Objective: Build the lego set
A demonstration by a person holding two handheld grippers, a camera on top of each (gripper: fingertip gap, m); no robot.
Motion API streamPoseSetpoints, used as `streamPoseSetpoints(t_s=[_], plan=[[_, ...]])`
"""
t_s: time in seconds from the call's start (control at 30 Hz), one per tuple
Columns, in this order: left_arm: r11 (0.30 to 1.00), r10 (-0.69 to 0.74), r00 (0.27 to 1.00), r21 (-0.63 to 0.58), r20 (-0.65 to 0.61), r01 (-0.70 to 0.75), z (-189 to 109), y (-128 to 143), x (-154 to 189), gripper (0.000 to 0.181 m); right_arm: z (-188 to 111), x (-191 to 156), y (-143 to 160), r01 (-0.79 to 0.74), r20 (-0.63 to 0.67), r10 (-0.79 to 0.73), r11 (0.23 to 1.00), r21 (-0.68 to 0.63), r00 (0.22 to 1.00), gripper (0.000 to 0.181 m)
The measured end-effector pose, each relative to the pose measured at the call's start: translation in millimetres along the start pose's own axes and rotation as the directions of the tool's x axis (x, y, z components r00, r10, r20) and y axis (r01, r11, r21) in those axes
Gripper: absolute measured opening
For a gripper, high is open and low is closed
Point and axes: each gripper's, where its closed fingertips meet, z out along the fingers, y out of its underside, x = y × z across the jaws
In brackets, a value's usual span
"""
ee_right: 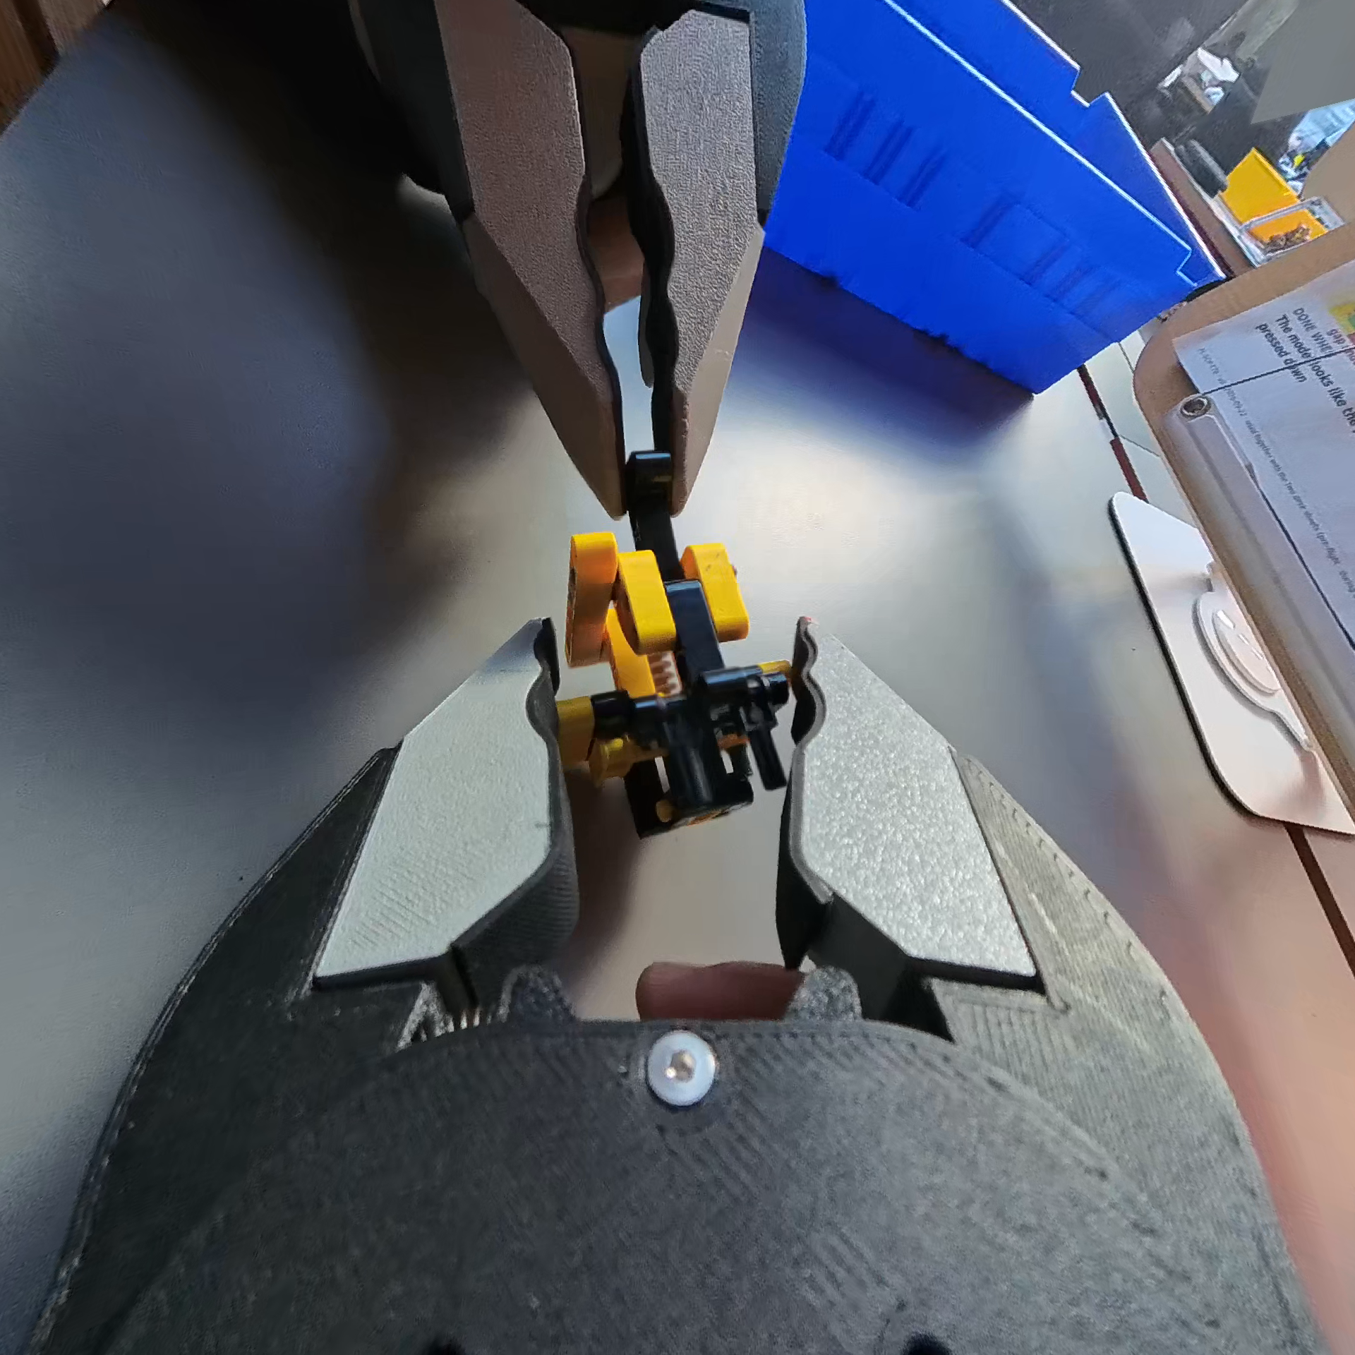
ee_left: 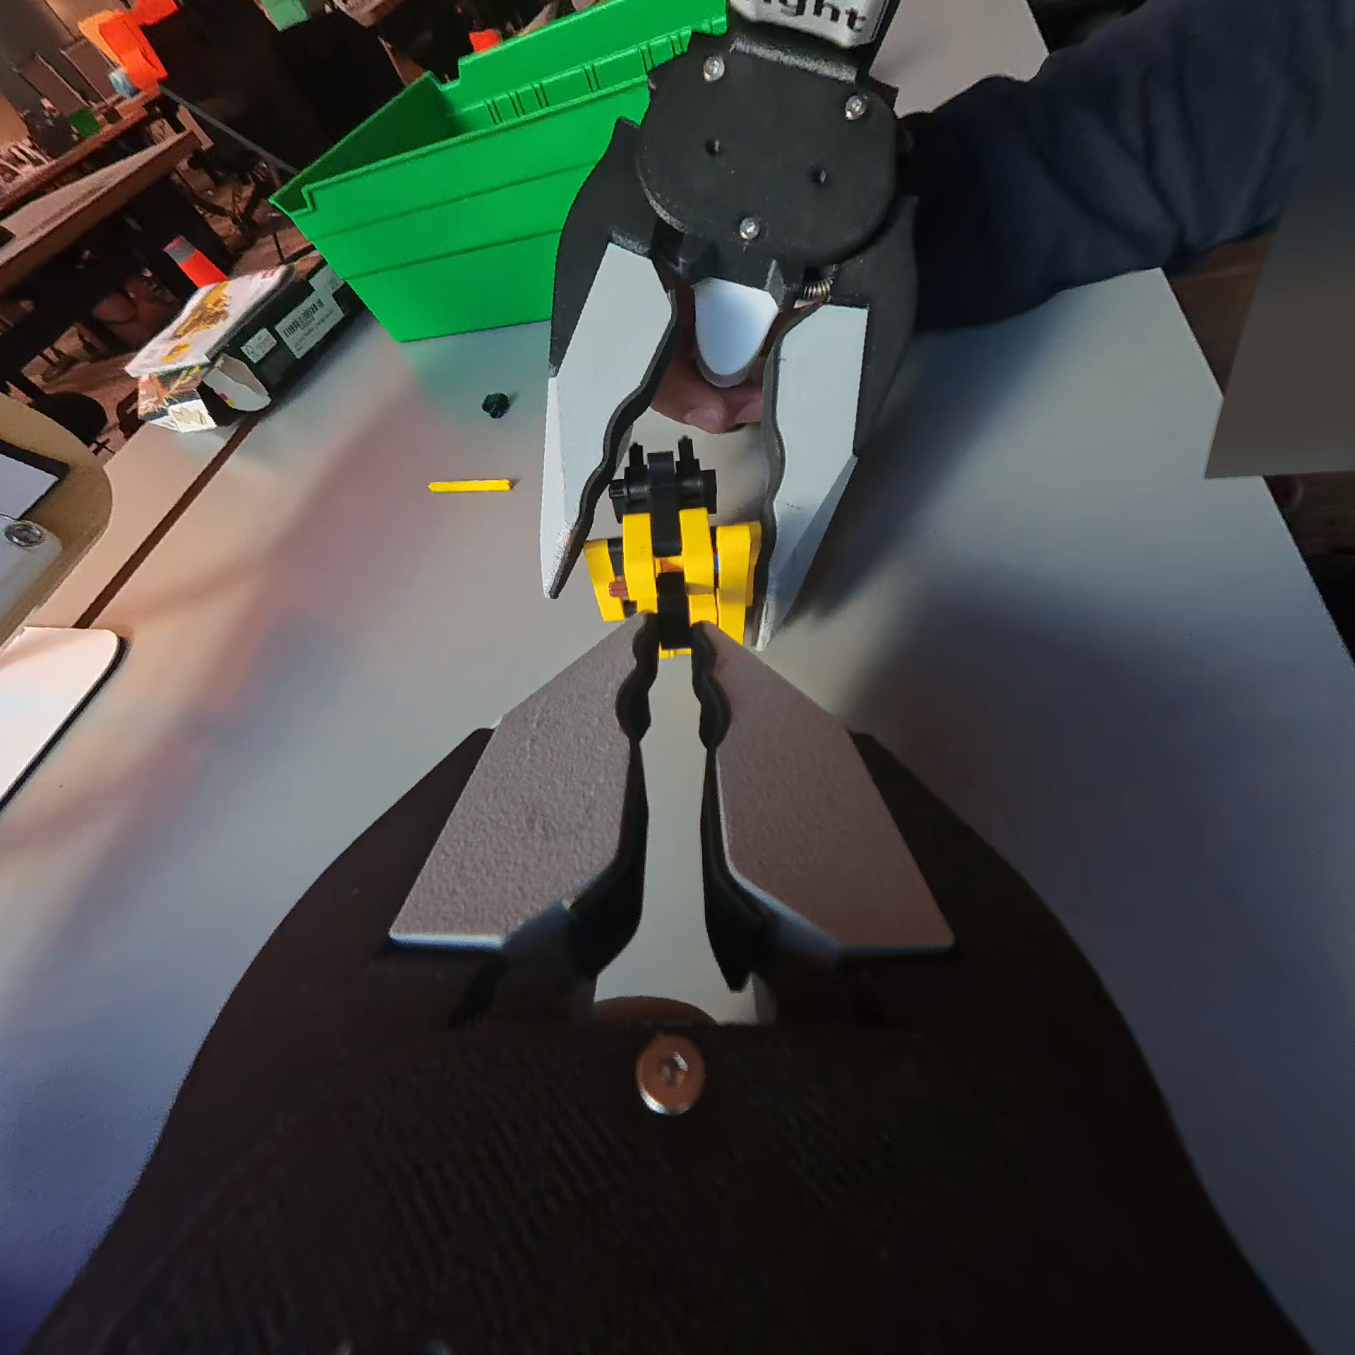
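Note:
A small yellow and black lego model point(ee_left: 671, 564) hangs just above the white table point(ee_left: 293, 696). My left gripper point(ee_left: 671, 639) is shut on a thin black beam at the near end of the model. From the right wrist view I see that same grip point(ee_right: 649, 498) at the model's far end point(ee_right: 660, 660). My right gripper point(ee_right: 671, 641) is open, with one finger on each side of the model's black cross-pin end. The left finger is against the yellow side and the right finger stands a small gap off the pin. In the left wrist view the right gripper point(ee_left: 660, 594) reaches in from the top.
A green bin point(ee_left: 454, 220) stands at the back left, with a lego box and booklet point(ee_left: 220, 337) beside it. A loose yellow stick point(ee_left: 469, 485) and a small black piece point(ee_left: 495, 403) lie on the table. A blue bin point(ee_right: 953, 205) and a clipboard with a paper sheet point(ee_right: 1283, 440) are at the right. My left and right fingertips are right by each other.

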Motion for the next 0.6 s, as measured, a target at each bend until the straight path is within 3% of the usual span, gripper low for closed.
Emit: streamPoseSetpoints(t_s=[0.33, 0.5, 0.6], plan=[[0.968, 0.249, 0.966, 0.005, 0.071, -0.25, -1.3, -3.1, 5.6, 0.005, -13.3, -5.3, -7.6, 0.013, 0.011, -0.014, 0.999, 0.053, 1.0, 0.061], [0.898, 0.44, 0.888, -0.059, 0.136, -0.436, 0.4, -2.7, 7.2, 0.004, -41.7, -1.3, -29.9, -0.241, 0.176, 0.208, 0.951, 0.192, 0.962, 0.047], [0.896, 0.444, 0.886, -0.053, 0.133, -0.441, 0.7, -6.3, 11.4, 0.004, -48.5, 20.1, -34.5, -0.474, 0.216, 0.432, 0.856, 0.209, 0.876, 0.009]])
